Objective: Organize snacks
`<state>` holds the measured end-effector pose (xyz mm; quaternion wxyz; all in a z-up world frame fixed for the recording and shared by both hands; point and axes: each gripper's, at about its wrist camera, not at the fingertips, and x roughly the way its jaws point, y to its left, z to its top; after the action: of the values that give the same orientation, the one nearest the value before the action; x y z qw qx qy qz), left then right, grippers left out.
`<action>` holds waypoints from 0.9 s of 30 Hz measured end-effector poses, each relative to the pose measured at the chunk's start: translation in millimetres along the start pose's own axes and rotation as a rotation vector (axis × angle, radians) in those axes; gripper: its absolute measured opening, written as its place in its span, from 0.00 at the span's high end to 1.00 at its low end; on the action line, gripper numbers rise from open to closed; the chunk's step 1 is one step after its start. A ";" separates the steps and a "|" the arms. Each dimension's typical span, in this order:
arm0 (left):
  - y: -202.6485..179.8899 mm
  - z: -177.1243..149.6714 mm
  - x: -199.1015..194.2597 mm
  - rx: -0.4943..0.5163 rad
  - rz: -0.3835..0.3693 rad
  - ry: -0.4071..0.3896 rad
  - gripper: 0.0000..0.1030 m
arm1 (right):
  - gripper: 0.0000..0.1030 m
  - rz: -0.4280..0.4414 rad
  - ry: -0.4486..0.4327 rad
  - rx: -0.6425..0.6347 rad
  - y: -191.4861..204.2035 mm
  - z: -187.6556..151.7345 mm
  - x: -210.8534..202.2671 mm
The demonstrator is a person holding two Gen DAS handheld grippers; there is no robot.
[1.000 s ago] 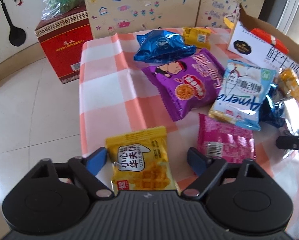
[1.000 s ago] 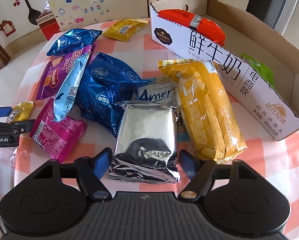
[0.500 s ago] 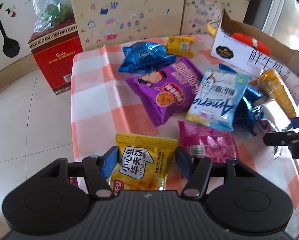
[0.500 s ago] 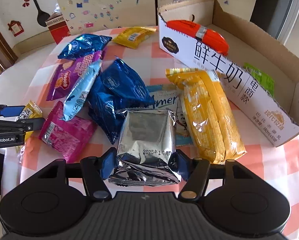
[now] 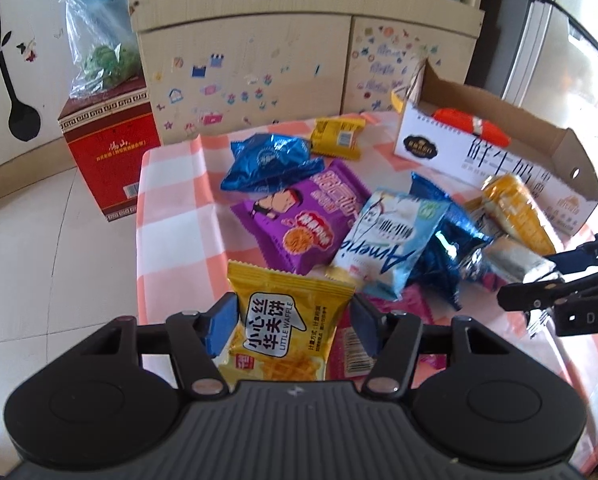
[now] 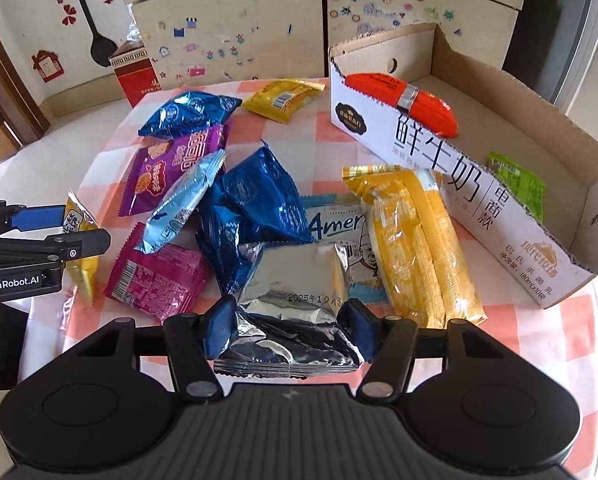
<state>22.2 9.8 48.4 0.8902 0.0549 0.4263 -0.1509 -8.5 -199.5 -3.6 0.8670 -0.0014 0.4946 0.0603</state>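
My left gripper [image 5: 293,316] is shut on a yellow waffle packet [image 5: 287,332], lifted a little above the checked tablecloth [image 5: 171,216]. In the right wrist view the same packet [image 6: 81,276] hangs between the left gripper's [image 6: 75,228] fingers at the left edge. My right gripper [image 6: 290,326] has its jaws closing on a silver foil packet [image 6: 295,280], and the pads press its crumpled sides. The other view shows that silver packet [image 5: 515,256] at the right gripper [image 5: 535,280]. An open cardboard milk box [image 6: 539,264] stands at the right with an orange pack [image 6: 403,96] and a green packet [image 6: 519,184] inside.
Loose snacks lie between the grippers: a pink packet [image 6: 155,276], blue foil bags [image 6: 255,208], a purple bag [image 6: 171,168], a light blue packet [image 6: 183,200], a long yellow pack [image 6: 415,244]. A red carton [image 5: 107,156] stands on the floor beside the table.
Both grippers closed onto their packets and rose slightly. The yellow waffle packet and the silver packet came up off the cloth with them.
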 end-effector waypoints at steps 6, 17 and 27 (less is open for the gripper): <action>-7.5 2.7 -7.2 0.010 -0.008 -0.033 0.42 | 0.36 0.008 0.001 0.007 -2.3 -0.5 -0.4; -17.4 3.0 -9.5 0.012 -0.030 -0.043 0.42 | 0.34 -0.012 0.095 0.024 -3.3 -8.2 24.0; -23.2 6.0 -19.6 0.018 -0.036 -0.091 0.42 | 0.39 -0.015 0.046 -0.045 6.0 -8.9 11.4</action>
<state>7.8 -9.2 68.1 0.9053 0.0485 0.3849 -0.1730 -11.0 -192.9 -17.5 0.8555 -0.0261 0.5130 0.0651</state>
